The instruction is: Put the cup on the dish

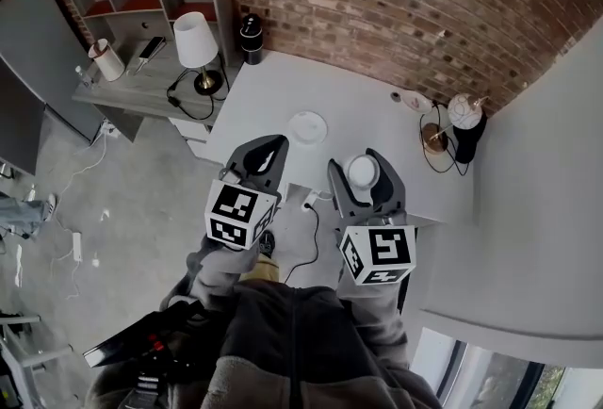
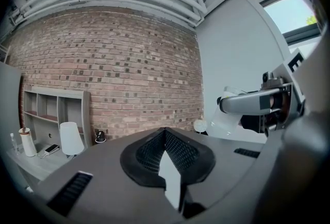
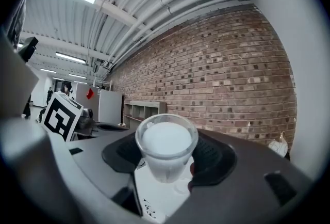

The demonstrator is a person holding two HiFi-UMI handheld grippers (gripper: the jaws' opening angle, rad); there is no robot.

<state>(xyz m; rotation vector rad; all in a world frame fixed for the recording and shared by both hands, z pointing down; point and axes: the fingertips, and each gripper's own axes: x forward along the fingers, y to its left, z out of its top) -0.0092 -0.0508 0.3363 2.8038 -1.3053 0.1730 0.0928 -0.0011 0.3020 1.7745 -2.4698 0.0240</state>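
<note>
Step in hand: the carry. Cup was gripped but not yet on the dish.

The white table point(image 1: 353, 94) lay below me, w/ the dish point(image 1: 307, 127) flat and bare on it. My right gripper point(image 1: 364, 179) was just right of the dish and nearer me. My left gripper point(image 1: 267, 155) hung just left of the dish, also on my side, jaws pressed together w/ nothing btwn them.

Both arms were bent and tucked close to my chest, grippers pointing fwd at the brick wall.

The cup point(image 3: 166, 145) sat upright, mouth up, pinched round its wall by the right gripper, prob. clear of the table.

Next move, I judged: shift the cup left and away from me till over the dish centre. Then lower straight, keep it level, and spread the jaws.
</note>
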